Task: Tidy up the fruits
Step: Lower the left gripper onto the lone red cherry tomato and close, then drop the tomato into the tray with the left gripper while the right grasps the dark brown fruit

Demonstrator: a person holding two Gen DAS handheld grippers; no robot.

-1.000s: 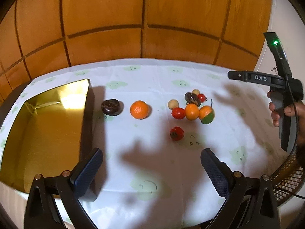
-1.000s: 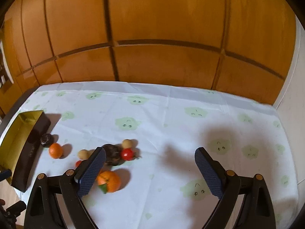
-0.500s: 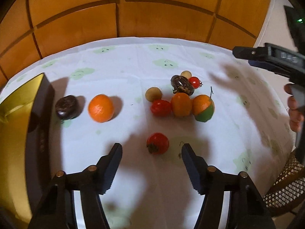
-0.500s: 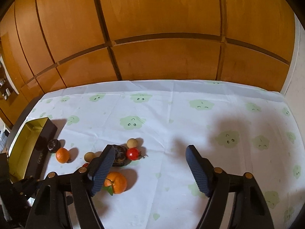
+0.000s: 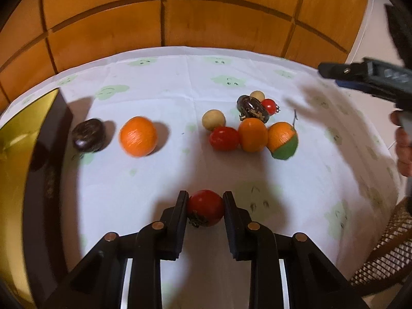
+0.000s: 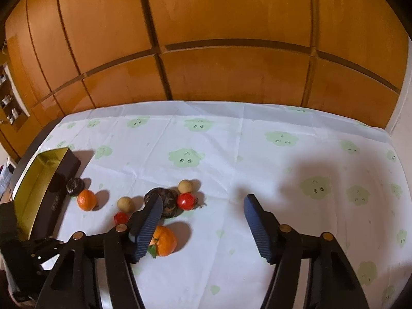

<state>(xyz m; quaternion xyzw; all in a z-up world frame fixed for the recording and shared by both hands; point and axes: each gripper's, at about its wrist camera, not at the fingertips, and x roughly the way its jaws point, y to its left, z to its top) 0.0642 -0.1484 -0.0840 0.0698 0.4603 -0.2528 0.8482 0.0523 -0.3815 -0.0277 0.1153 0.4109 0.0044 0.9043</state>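
The left gripper (image 5: 205,207) has just closed on the tomato (image 5: 205,207); the box (image 5: 15,149) lies to its left. The right gripper (image 6: 202,220), half open, holds nothing.

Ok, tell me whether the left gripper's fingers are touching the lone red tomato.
Touching. In the left wrist view both fingers press against the sides of the red tomato, with no gap on either side; the left gripper is shut on it.
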